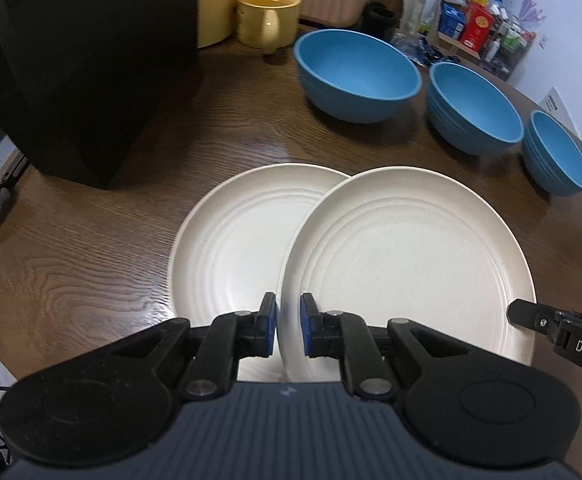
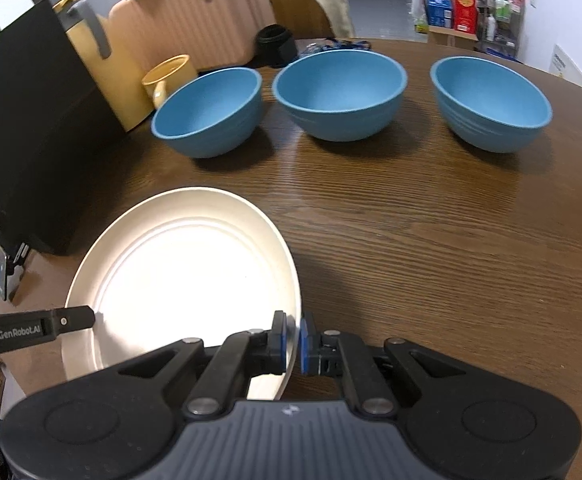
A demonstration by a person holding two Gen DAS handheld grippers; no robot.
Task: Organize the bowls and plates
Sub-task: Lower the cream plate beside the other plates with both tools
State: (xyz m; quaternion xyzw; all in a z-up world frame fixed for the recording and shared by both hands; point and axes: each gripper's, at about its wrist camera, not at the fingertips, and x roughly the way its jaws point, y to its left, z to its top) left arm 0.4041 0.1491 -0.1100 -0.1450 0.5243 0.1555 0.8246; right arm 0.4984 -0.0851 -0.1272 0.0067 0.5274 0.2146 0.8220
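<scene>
Cream plates (image 1: 411,248), blue bowls (image 2: 341,92)

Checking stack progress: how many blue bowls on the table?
3, in a row at the table's far side, none nested: left bowl near the yellow mug, middle bowl, right bowl.

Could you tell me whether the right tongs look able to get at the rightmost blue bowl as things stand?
Probably not right away. The right tongs are shut on the rim of a white plate, so they are occupied. The bare table up to the rightmost blue bowl looks free once the plate is set down.
</scene>
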